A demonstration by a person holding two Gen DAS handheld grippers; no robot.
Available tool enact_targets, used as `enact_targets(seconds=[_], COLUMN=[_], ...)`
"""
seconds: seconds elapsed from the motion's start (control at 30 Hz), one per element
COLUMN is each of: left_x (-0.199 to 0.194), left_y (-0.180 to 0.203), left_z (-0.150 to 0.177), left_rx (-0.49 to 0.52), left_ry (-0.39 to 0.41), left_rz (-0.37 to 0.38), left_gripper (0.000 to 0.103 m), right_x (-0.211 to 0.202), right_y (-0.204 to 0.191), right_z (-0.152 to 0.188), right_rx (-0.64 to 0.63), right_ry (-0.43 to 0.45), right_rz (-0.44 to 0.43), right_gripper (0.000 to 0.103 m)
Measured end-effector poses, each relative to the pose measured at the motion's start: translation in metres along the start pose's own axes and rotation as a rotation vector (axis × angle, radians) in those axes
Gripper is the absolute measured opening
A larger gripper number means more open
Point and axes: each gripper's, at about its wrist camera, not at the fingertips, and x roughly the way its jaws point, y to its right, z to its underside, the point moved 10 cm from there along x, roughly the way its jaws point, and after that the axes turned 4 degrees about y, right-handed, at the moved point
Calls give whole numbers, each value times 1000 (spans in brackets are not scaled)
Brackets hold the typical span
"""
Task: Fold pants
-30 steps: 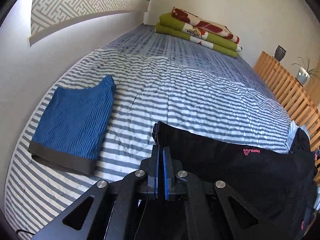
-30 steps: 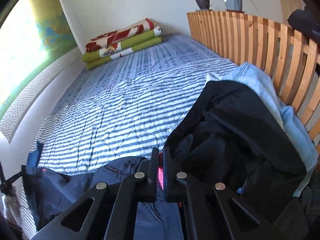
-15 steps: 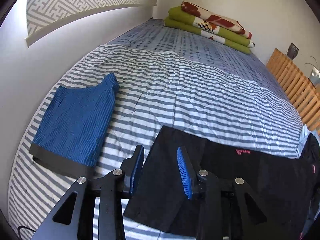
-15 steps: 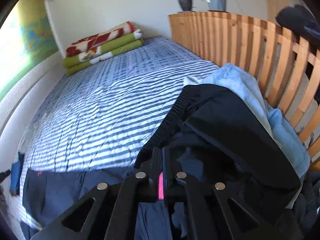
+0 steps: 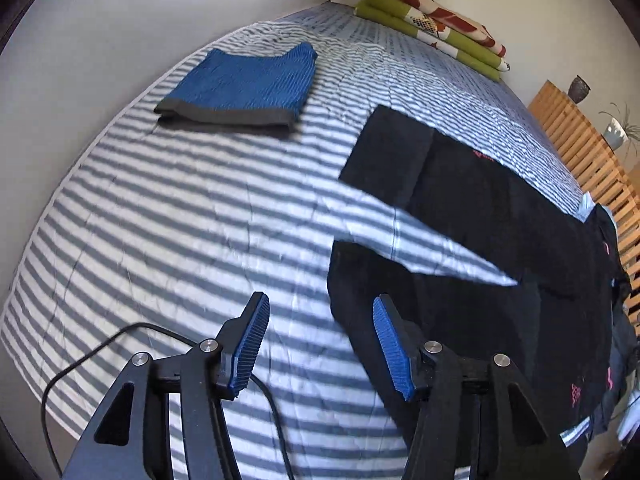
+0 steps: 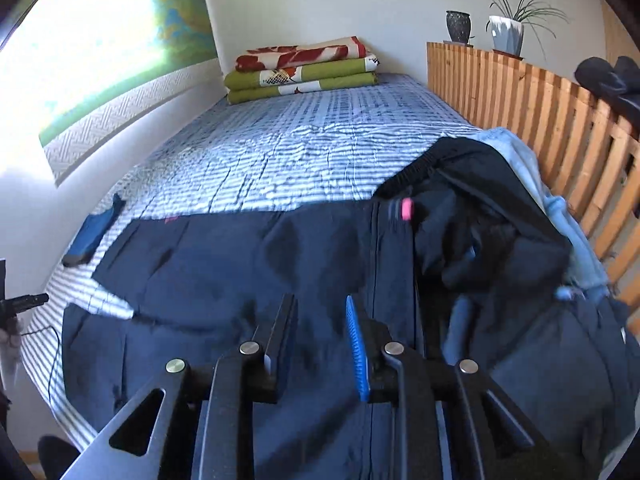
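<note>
Both tongs have just been opening their jaws, and nothing sits between the pads of either. Left gripper stands wide apart above the striped bedspread, beside the near leg end of the black pants; a thin black cable runs under it. Right gripper is parted more narrowly, above the pants' waist end. The pants lie spread flat across the bed, legs splayed in a V toward the wall side. A pile of dark and pale blue clothes sits against the wooden slatted rail. A folded blue garment lies near the wall edge, folded blankets at the far end.
</note>
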Motion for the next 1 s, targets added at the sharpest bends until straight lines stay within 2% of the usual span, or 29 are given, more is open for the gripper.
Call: enact_targets(seconds=[0.13, 0.23, 0.37, 0.4, 0.43, 0.47, 0.57, 0.63, 0.8, 0.83, 0.93, 1.0], left_x=[3, 15, 24, 23, 22, 21, 11, -2, -39, -42, -40, -37], left_y=[16, 32, 55, 61, 66, 70, 79, 87, 127, 132, 129, 113], left_z=[54, 85, 108, 111, 113, 114, 109, 100, 74, 71, 62, 57], left_rx=[-21, -38, -24, -38, -54, -64, -60, -48, 45, 58, 33, -4], left_ry=[-62, -117, -141, -145, -142, -144, -126, -101, -40, -35, -32, -13], left_rz=[63, 94, 96, 118, 139, 150, 128, 139, 178, 179, 171, 122], left_gripper=[66, 66, 65, 64, 50, 29, 14, 10, 10, 16, 68, 70], right_x=[-31, -43, -49, -51, -52, -53, -55, -54, -52, -52, -52, -51], right_y=[3, 14, 32, 36, 39, 43, 50, 51, 54, 55, 54, 53], right_z=[58, 97, 131, 137, 142, 145, 153, 155, 156, 157, 158, 159], right_rx=[-20, 13, 60, 75, 93, 107, 122, 116, 133, 139, 150, 144], right_ry=[-58, -118, -184, -189, -198, -202, -201, -200, -198, -199, -197, -203], right_rz=[49, 91, 148, 149, 148, 144, 147, 157, 151, 148, 130, 129], right_gripper=[23, 25, 26, 32, 36, 44, 46, 46, 46, 46, 46, 46])
